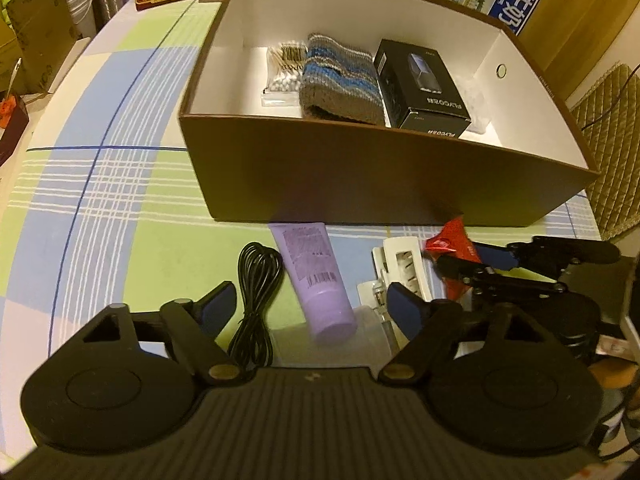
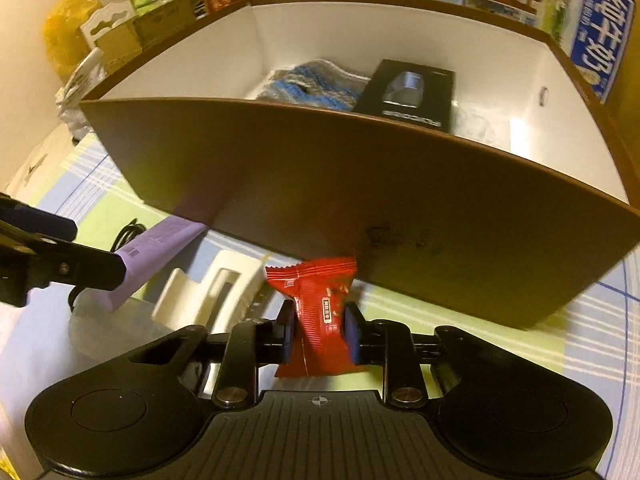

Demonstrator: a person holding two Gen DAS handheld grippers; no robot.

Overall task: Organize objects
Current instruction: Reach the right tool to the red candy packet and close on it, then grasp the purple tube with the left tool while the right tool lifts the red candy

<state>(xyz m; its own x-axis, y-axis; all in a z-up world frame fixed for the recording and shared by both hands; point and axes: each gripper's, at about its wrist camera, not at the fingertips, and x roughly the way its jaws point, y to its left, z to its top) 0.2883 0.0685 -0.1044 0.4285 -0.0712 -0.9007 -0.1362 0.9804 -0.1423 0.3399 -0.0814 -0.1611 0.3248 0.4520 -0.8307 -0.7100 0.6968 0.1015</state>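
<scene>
Right gripper [image 2: 318,330] clamped on a red snack packet [image 2: 320,312], blue pads pinching its middle so both crimped ends stick out; the packet appears lifted off the tabletop [image 1: 120,184], just in front of the brown storage box [image 2: 360,200], likely for a lift over the near wall. Left gripper [image 1: 310,306] wide open, holding nothing, hovering low over the remaining loose items, probably lined up for the next pick. Between its fingers: purple tube [image 1: 316,276] lying flat, tail end touching the box wall; coiled black cable [image 1: 256,292] just left of it; white plastic holder [image 1: 404,272] to the right. Already in the box: cotton swab pack [image 1: 284,72], striped knit piece [image 1: 340,78], black shaver carton [image 1: 424,84], side by side along the floor.
</scene>
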